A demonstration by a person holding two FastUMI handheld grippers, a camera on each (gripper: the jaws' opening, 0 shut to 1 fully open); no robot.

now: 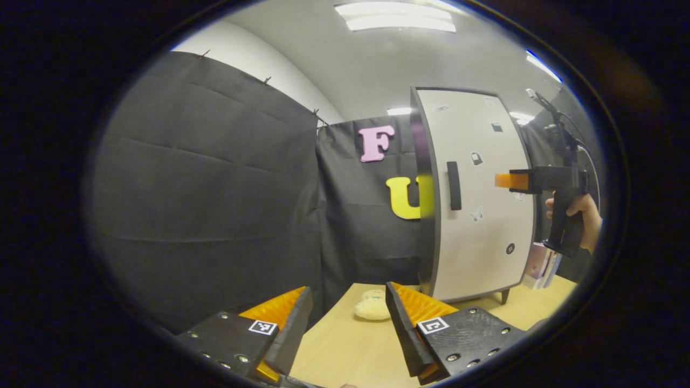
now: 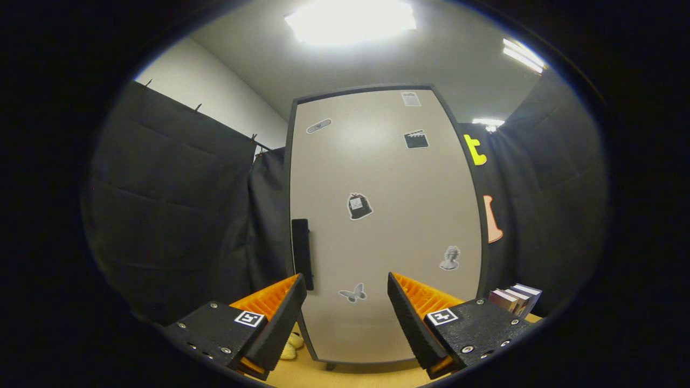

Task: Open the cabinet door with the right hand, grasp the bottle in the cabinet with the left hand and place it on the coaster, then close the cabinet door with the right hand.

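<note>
Tall white cabinet door (image 2: 385, 226) is closed, bottle presumably behind it. Our right claw (image 2: 345, 310) is wide open, empty, near the black vertical handle (image 2: 302, 253). We close on the handle squarely, then pull. Left claw (image 1: 345, 323) open, empty, waits over the wooden surface (image 1: 345, 345).

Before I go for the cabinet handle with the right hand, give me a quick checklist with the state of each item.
1. Cabinet door shut, ready to be opened: ok.
2. Door handle in sight on the door's left edge, nothing covering it: ok.
3. Right tongs open and holding nothing: ok.
4. Right tongs lined up on the handle: not ok; the handle sits above their left finger, not between the two.
5. Left tongs open and free for the bottle: ok.
6. Bottle inside the cabinet: cannot tell, the door hides it.
</note>
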